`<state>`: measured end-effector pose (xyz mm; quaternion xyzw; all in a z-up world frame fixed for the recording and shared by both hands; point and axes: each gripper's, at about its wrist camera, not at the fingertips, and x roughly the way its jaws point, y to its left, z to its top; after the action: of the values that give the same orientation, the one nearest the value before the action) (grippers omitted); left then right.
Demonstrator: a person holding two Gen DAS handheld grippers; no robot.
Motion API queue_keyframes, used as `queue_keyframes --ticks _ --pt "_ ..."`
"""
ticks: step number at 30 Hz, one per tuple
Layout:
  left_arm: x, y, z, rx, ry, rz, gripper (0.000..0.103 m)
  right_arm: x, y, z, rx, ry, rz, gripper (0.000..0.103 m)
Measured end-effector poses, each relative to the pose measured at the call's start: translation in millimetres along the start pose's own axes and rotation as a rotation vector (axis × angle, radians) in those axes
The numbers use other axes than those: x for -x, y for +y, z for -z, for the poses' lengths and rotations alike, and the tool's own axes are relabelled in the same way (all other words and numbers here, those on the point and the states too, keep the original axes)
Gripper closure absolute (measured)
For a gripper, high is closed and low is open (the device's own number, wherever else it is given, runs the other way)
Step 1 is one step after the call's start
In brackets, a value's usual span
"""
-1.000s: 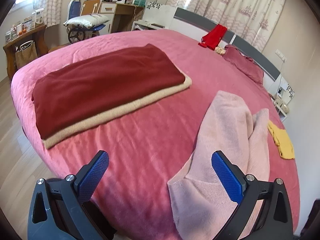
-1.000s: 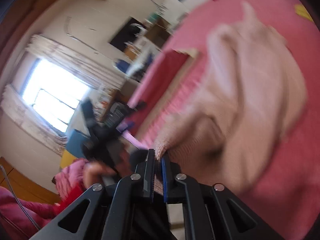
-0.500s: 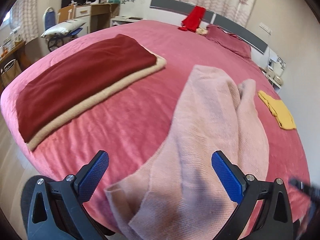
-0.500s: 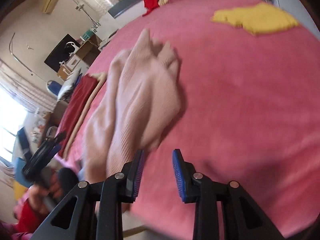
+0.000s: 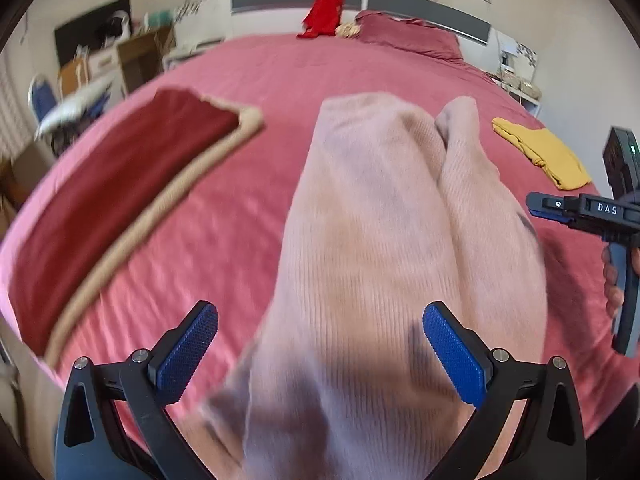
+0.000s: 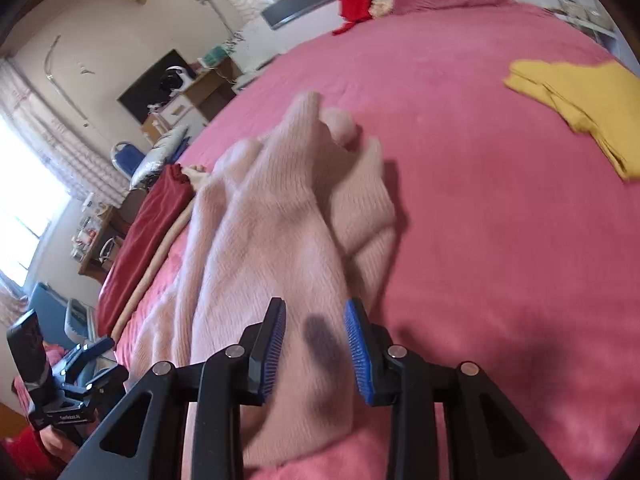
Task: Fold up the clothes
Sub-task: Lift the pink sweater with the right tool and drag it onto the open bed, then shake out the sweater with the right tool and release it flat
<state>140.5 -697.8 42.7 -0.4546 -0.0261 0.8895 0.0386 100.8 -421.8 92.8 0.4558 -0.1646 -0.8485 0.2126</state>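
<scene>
Since unfolded, pink knit sweater (image 5: 384, 248) sprawls on bed (image 5: 248, 76) nr edge; left claw (image 5: 320, 356) wide, right claw (image 6: 316, 348) part-open, both empty, poised above hem.

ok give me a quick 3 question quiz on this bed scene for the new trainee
1. True or false: the left claw is shut on the pale pink knitted sweater.
2. Which garment lies under the folded dark red one? A) yellow B) beige C) bright red
3. Fill in: the folded yellow garment lies on the pink ____.

Key: 1 false, both claws are open, the right claw too; 2 B, the beige folded garment; 3 bedspread.
</scene>
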Motion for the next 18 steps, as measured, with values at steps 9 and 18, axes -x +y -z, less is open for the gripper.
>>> queue_keyframes --ticks 9,18 --pt "19.2 -45.2 -2.7 -0.043 0.025 0.009 0.0 -42.9 -9.6 -19.8 0.014 0.141 -0.009 0.065" --pt "13.2 -47.8 7.1 -0.034 0.058 0.005 0.0 -44.8 13.4 -2.1 0.042 0.084 -0.028 0.097"
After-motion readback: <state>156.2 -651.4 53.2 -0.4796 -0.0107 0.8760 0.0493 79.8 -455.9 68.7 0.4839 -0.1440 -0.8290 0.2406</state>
